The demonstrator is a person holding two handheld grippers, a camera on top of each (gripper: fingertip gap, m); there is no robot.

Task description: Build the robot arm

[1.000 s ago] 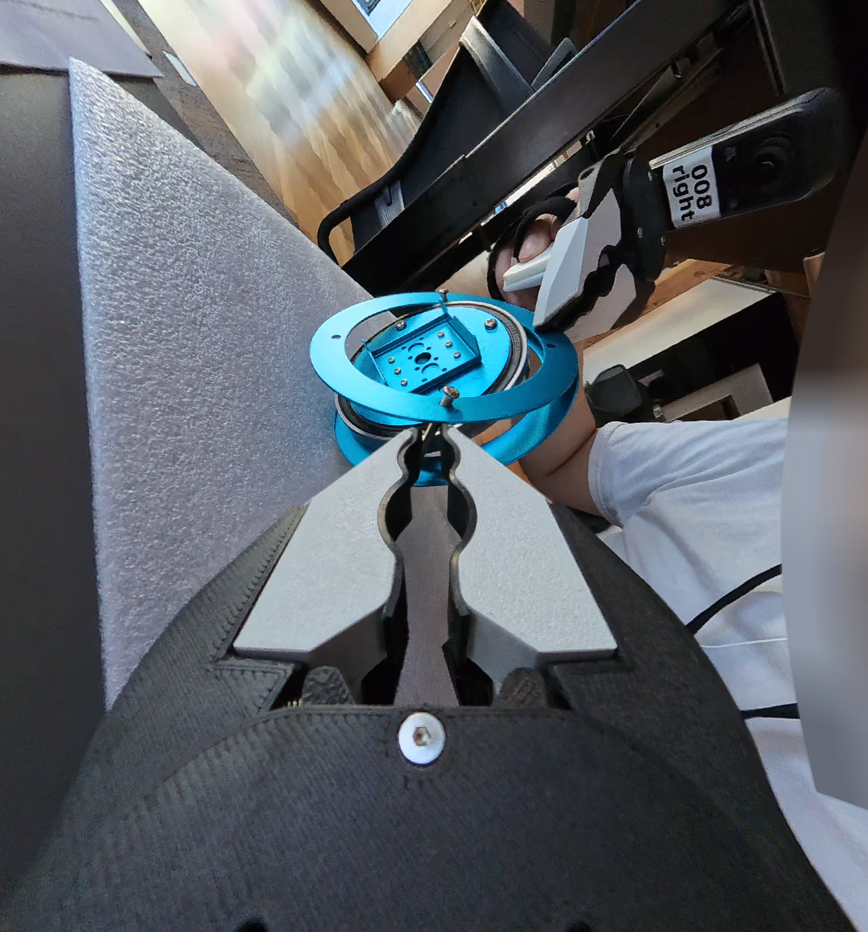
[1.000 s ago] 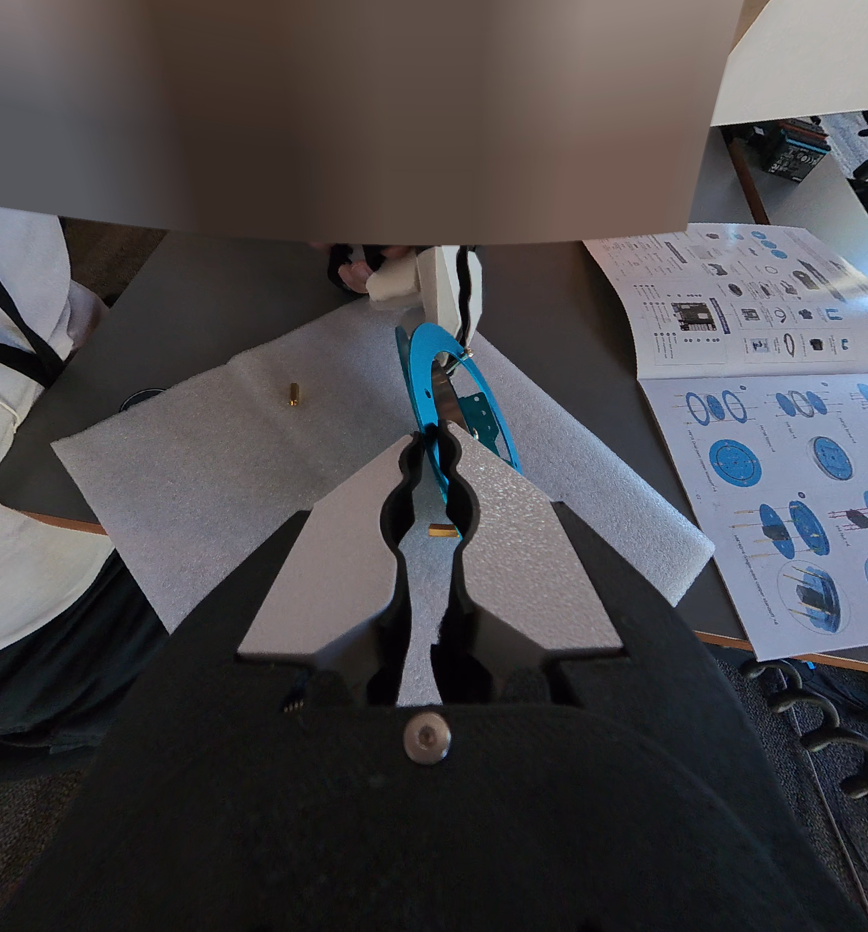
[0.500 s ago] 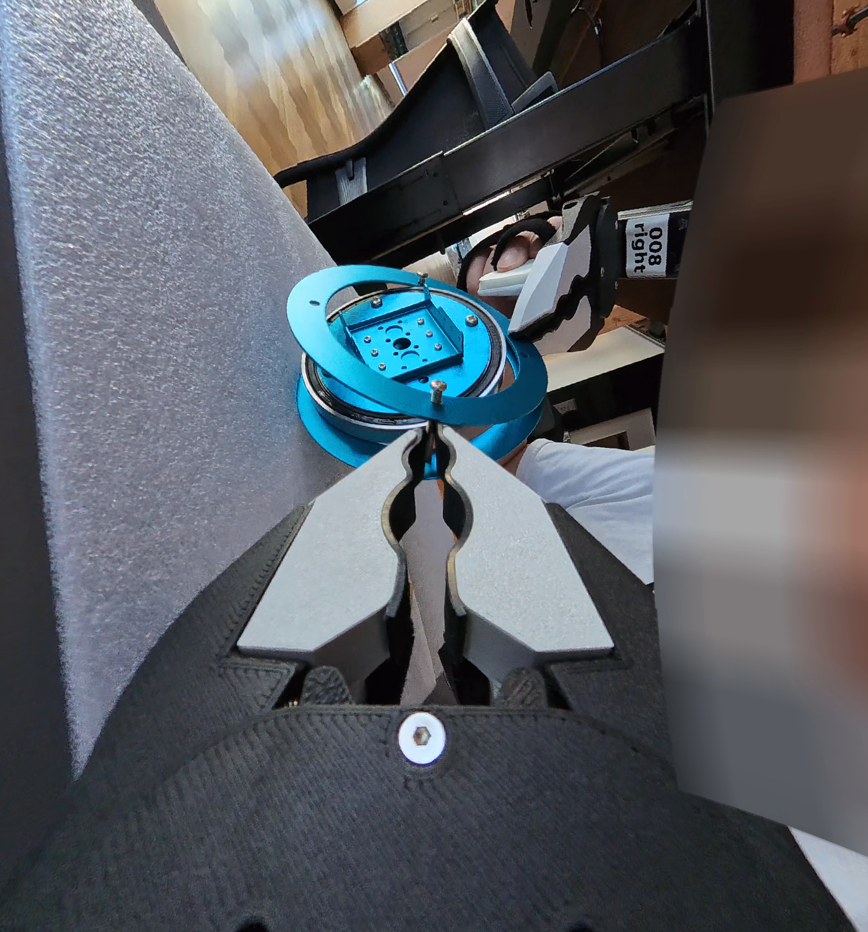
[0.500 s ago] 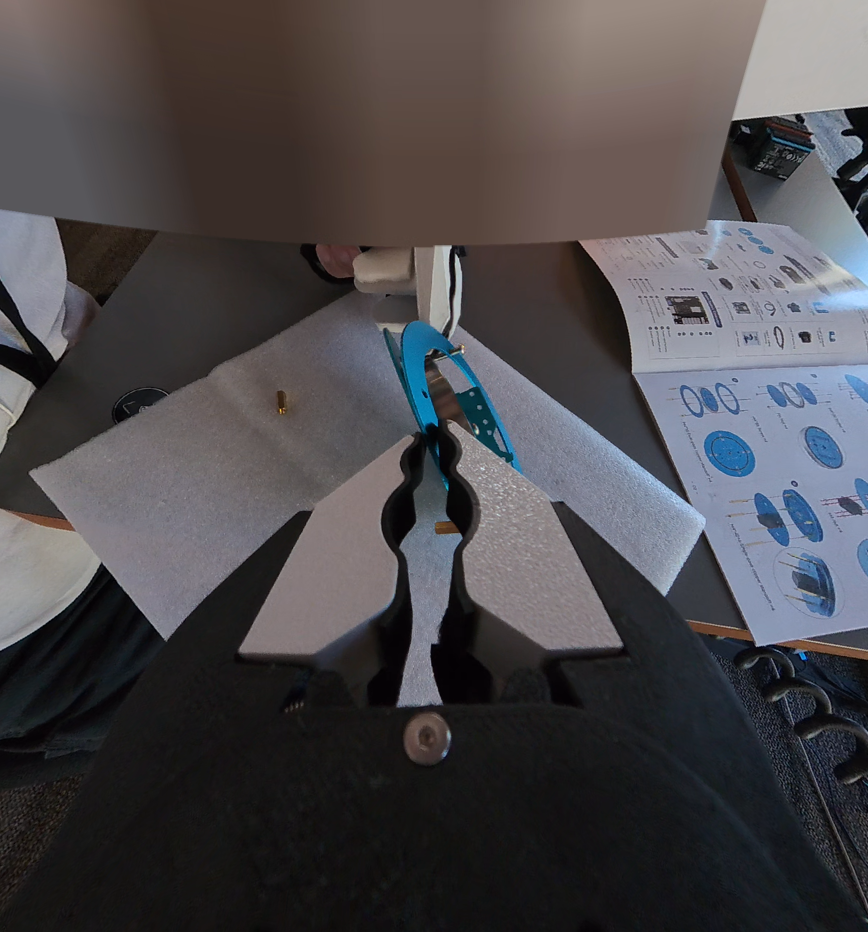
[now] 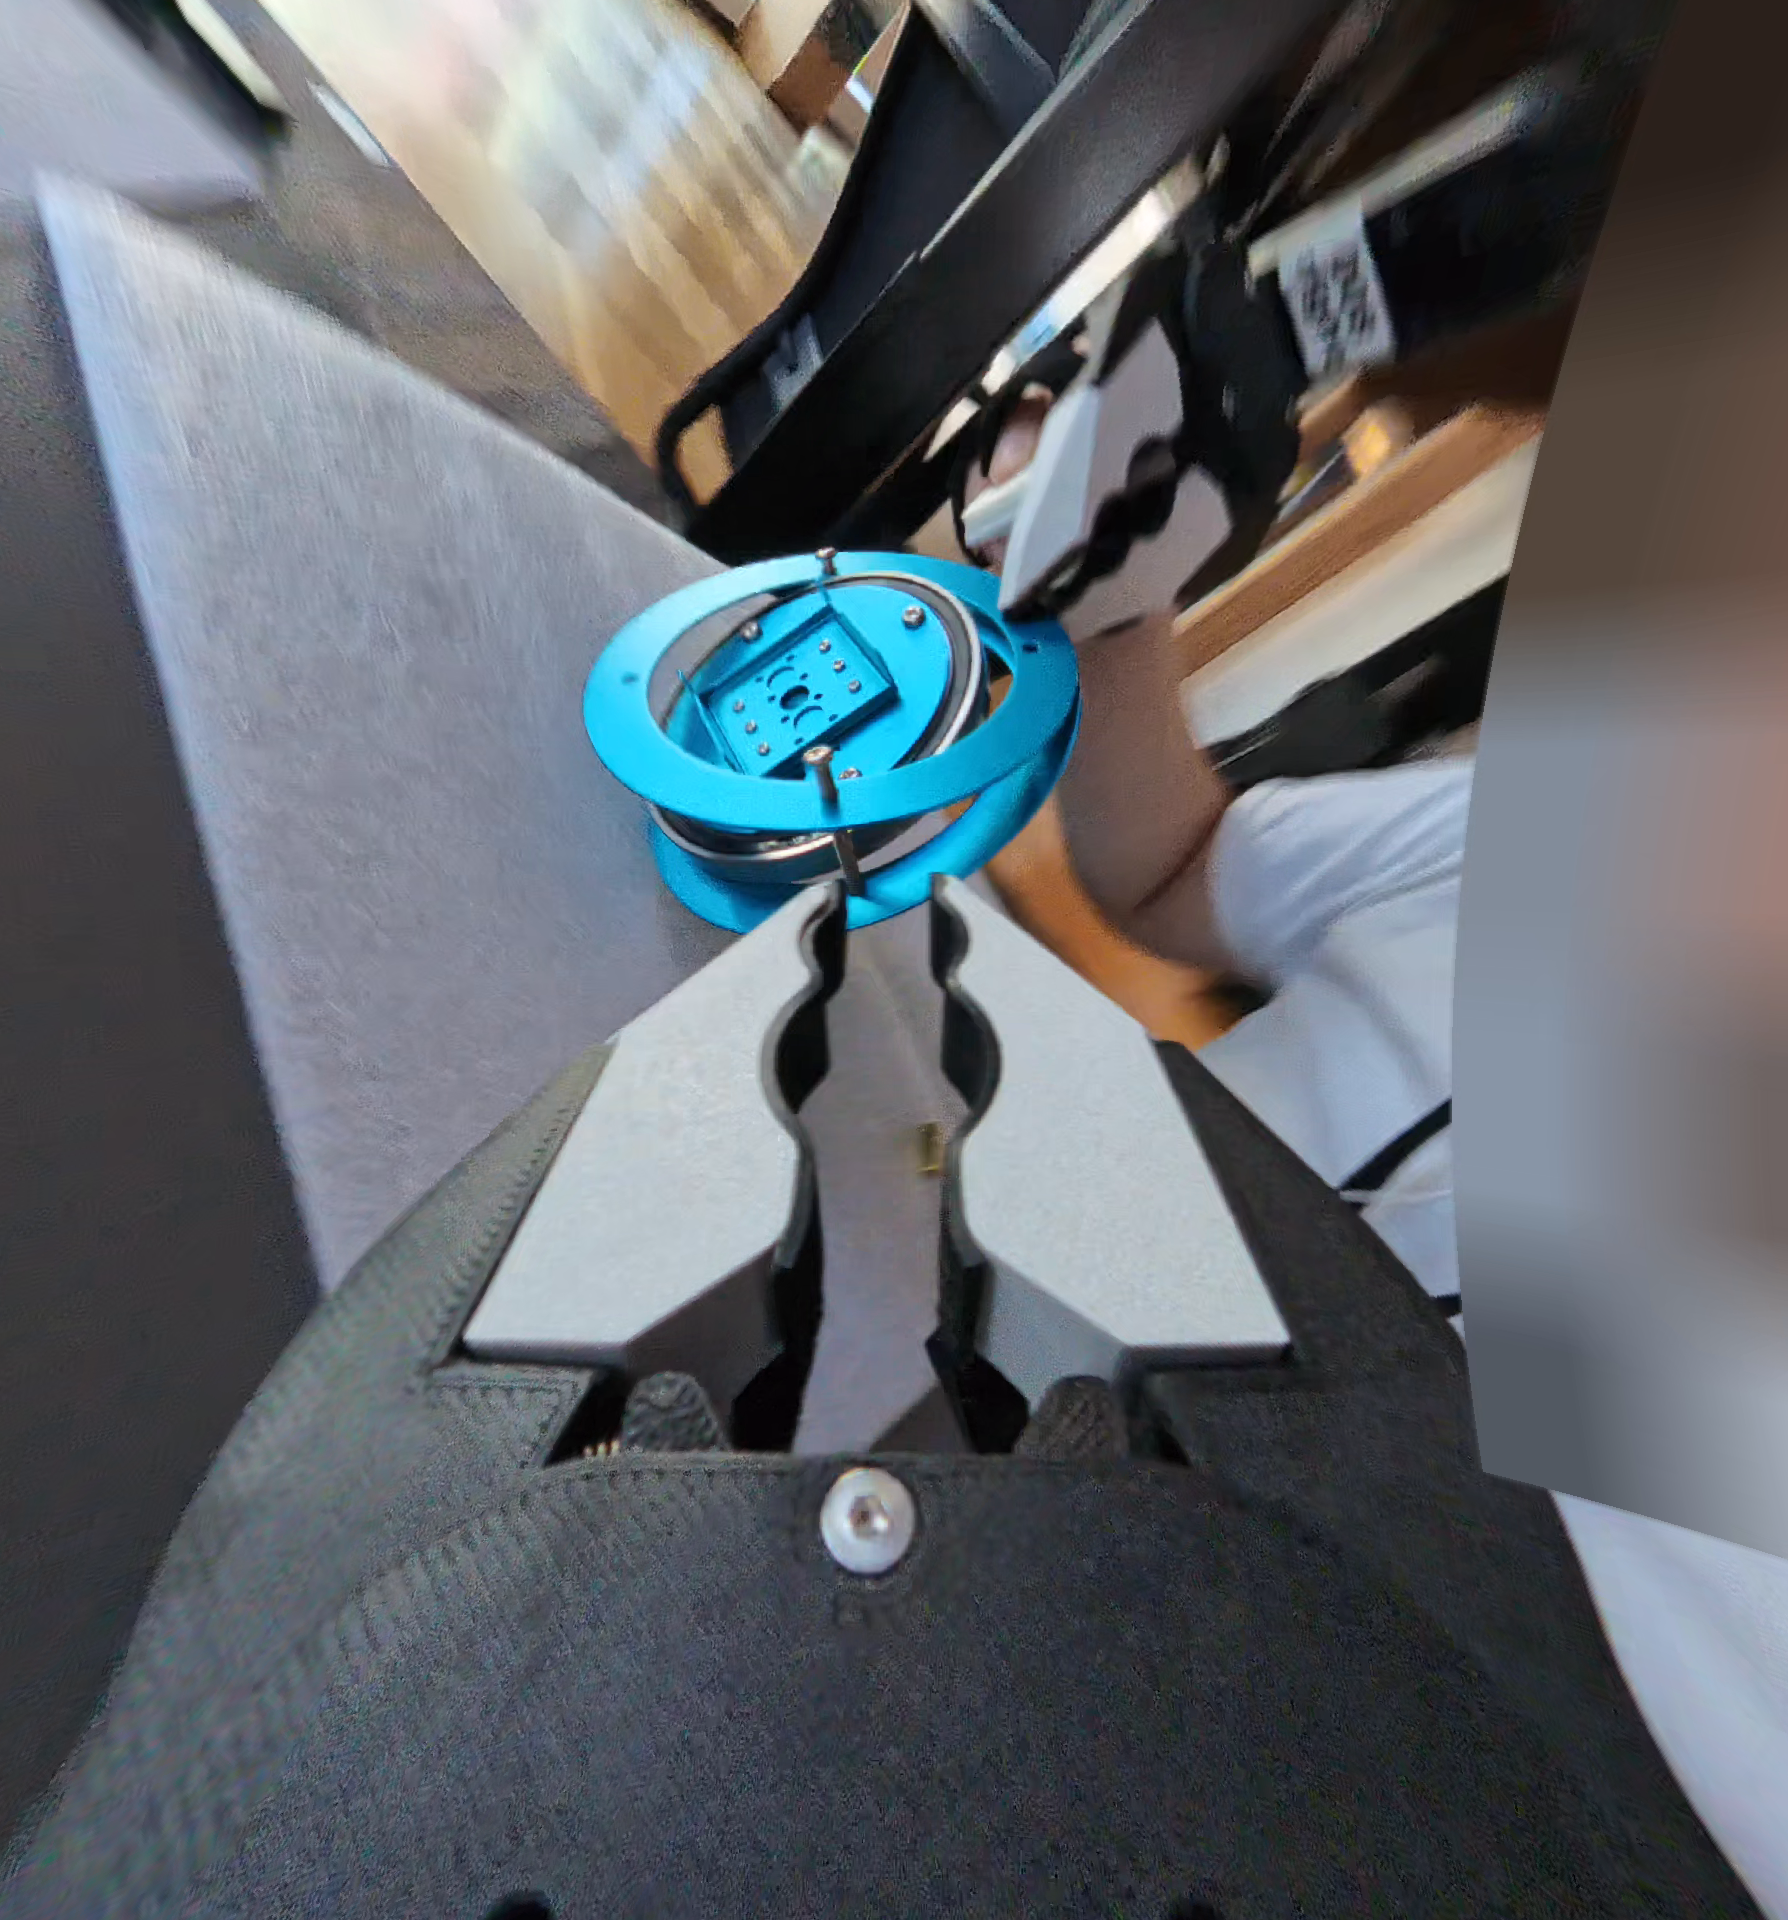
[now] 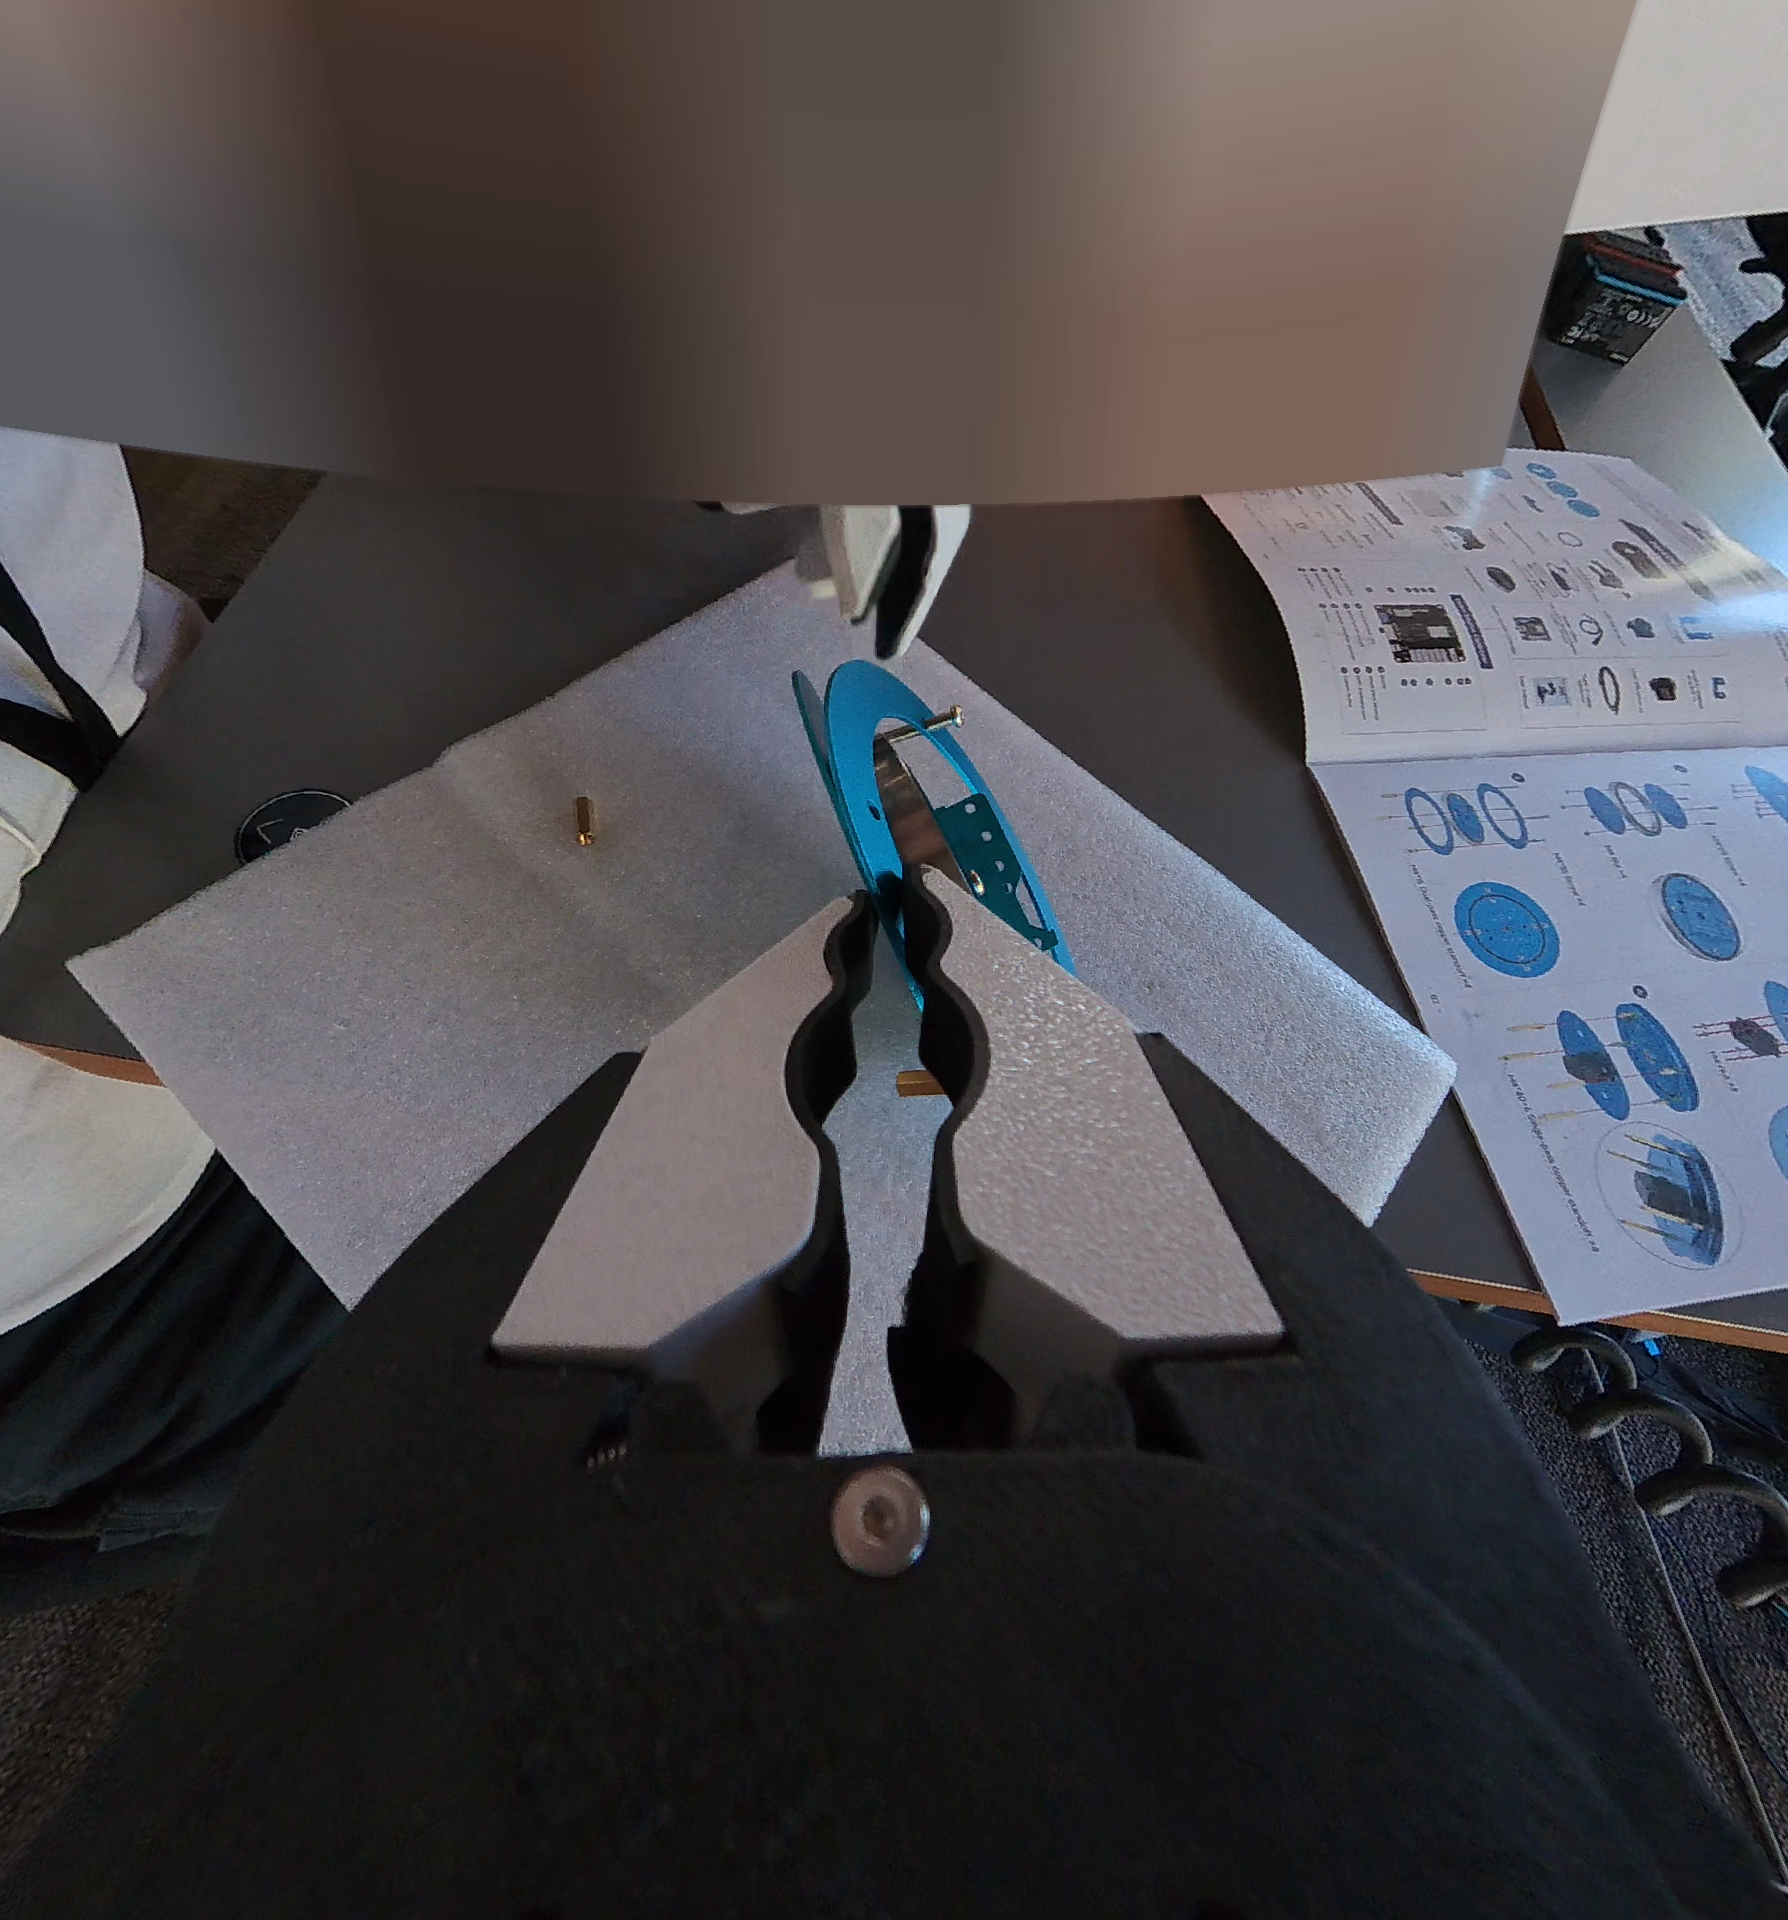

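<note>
Since half a second ago the left gripper point(image 5: 885, 899) has spread its fingers and let go of the blue ring-and-plate metal assembly point(image 5: 833, 732). Right gripper point(image 6: 898, 906) pinches its rim, holding it on edge above the white foam sheet point(image 6: 474, 966). Farther off, a small brass standoff point(image 6: 582, 820) lies on the foam.

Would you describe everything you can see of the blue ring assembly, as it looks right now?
The blue ring assembly looks like anodised metal: flat blue rings stacked around a silvery ring, with a square perforated blue plate at the centre. Thin silver screws pass through the rings. It is held on edge, tilted, above the white foam sheet. The right gripper is shut on its rim. The left gripper is open, its fingertips just short of the opposite rim, beside one screw. A brass standoff lies apart on the foam.
</note>
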